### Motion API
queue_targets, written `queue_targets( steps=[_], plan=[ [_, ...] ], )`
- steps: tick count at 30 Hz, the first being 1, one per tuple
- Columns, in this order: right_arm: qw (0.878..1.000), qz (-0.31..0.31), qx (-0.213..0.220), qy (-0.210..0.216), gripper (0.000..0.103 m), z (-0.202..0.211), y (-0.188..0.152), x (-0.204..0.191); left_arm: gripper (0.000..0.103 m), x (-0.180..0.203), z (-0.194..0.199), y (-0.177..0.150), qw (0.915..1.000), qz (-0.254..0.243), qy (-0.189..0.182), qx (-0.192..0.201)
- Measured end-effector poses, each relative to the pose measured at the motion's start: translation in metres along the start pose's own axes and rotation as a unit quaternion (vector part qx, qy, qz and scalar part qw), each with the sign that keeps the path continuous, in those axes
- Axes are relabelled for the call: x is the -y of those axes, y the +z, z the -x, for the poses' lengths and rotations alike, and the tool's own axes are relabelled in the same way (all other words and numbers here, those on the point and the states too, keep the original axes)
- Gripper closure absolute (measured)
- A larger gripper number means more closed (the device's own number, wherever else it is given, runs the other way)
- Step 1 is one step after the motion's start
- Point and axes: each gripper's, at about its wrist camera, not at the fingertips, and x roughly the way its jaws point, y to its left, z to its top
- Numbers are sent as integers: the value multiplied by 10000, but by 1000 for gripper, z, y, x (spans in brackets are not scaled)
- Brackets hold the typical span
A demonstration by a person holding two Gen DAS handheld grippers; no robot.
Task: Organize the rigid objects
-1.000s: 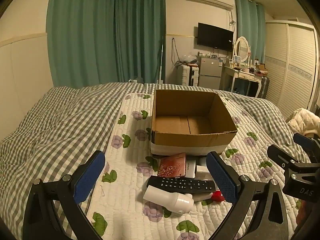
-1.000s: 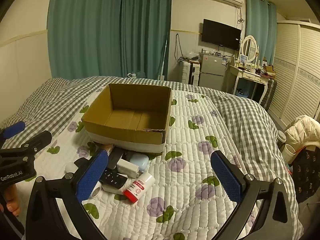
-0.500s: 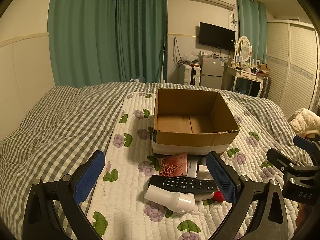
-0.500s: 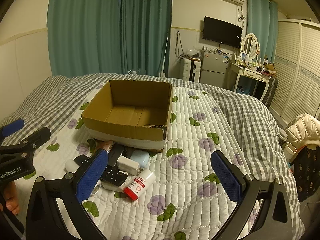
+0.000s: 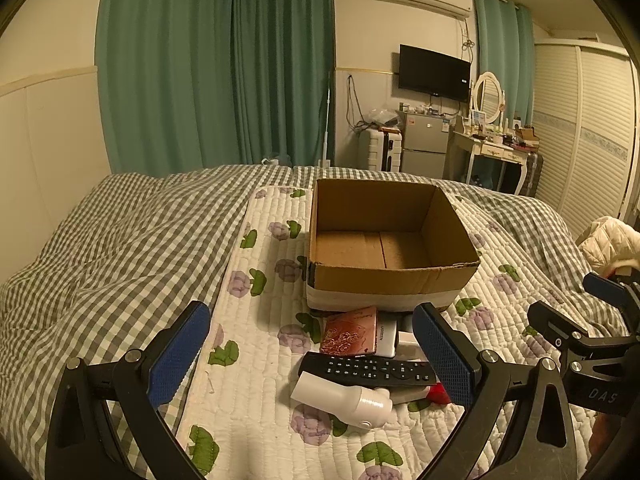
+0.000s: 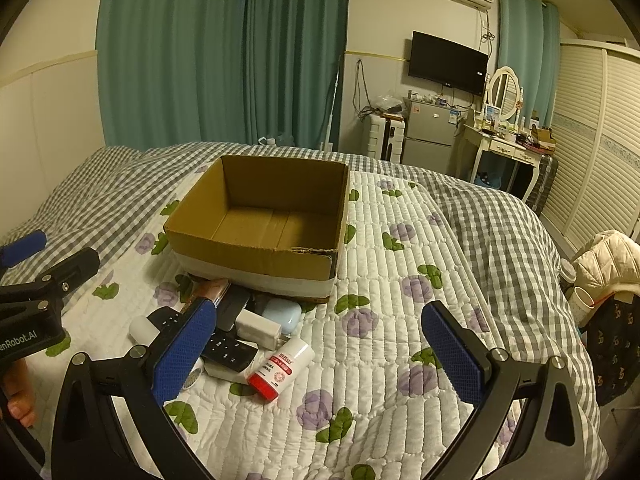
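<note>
An open, empty cardboard box [image 5: 394, 278] [image 6: 256, 258] stands on the quilted bed. In front of it lies a pile: a black remote [image 5: 366, 370] [image 6: 228, 350], a white bottle [image 5: 344, 400], a red patterned case [image 5: 350, 332], a white bottle with a red cap [image 6: 282, 366], a white charger [image 6: 258, 328] and a pale blue case [image 6: 282, 316]. My left gripper [image 5: 312, 356] is open and empty, hovering above the pile. My right gripper [image 6: 320, 352] is open and empty, just right of the pile.
The floral quilt [image 6: 400, 320] lies over a grey checked blanket [image 5: 120, 248]. A cream jacket [image 6: 608, 260] hangs at the right bed edge. A fridge [image 6: 428, 136], a dressing table [image 6: 508, 148] and green curtains [image 5: 216, 68] stand behind.
Both grippers have eased slightly forward toward the pile and box. Nothing has been picked up; both stay open.
</note>
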Motion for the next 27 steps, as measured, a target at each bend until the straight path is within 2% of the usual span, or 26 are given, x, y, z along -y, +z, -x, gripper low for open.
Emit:
queue_targets(
  steps=[27],
  plan=[
    [10000,25,-43,-1,0,1,0,-2,0,3,0,-2,10000,-42,-19,-81]
  ],
)
